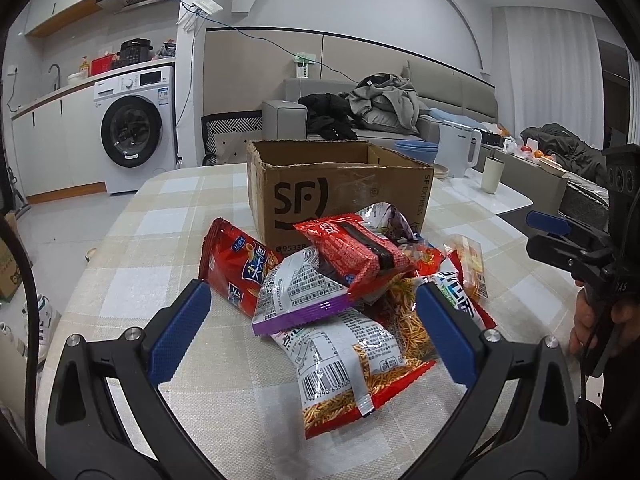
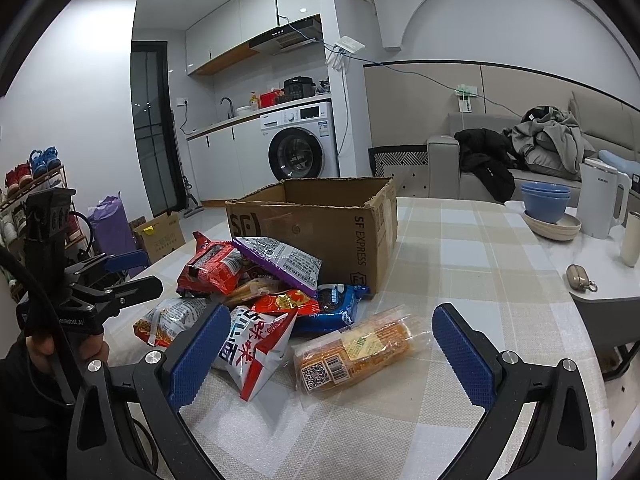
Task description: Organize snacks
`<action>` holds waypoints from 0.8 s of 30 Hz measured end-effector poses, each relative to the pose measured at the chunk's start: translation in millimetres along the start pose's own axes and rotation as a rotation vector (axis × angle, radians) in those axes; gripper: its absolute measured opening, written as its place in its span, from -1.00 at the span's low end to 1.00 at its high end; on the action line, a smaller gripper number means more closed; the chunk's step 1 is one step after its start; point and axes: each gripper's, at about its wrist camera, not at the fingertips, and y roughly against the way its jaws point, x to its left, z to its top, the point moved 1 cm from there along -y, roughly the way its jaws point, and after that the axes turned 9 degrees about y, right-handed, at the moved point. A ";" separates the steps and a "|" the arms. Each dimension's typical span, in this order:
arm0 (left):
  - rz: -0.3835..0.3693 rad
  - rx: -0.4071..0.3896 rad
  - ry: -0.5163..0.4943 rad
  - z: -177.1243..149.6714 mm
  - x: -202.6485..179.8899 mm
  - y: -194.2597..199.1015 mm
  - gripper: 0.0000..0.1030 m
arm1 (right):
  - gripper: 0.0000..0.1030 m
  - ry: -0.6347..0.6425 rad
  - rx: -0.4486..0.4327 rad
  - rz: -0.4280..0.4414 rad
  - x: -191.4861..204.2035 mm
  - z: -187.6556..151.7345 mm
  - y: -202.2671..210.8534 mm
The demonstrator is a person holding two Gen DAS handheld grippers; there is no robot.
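On the checked surface (image 1: 168, 216): a heap of snack packets (image 1: 344, 292) lies just in front of an open cardboard box (image 1: 336, 196) printed "SF".
Packets: crinkled foil bags in red, silver with purple trim, and blue; one see-through red-edged bag of thin sticks (image 1: 360, 380) lies nearest the left camera.
Loose packet: a clear orange wrapper (image 2: 352, 348) with barcode lies flat, just beside the heap.
Left hand-held gripper (image 1: 312, 336): released, jaws wide apart, flanking the heap's near side, grasping nothing.
Right hand-held gripper (image 2: 332, 360): released, jaws spread, the orange wrapper lying between them, ungrasped.
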 end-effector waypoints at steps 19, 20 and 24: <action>0.007 0.007 0.010 1.1 5.7 -2.5 0.97 | 1.00 -0.011 0.028 -0.020 -2.0 -0.8 -4.0; 0.006 0.005 0.011 1.2 5.3 -2.3 0.97 | 1.00 -0.010 0.032 -0.020 -2.1 -0.5 -5.2; 0.017 0.001 0.012 1.3 5.1 -2.1 0.97 | 1.00 -0.009 0.037 -0.023 -2.2 -0.4 -6.6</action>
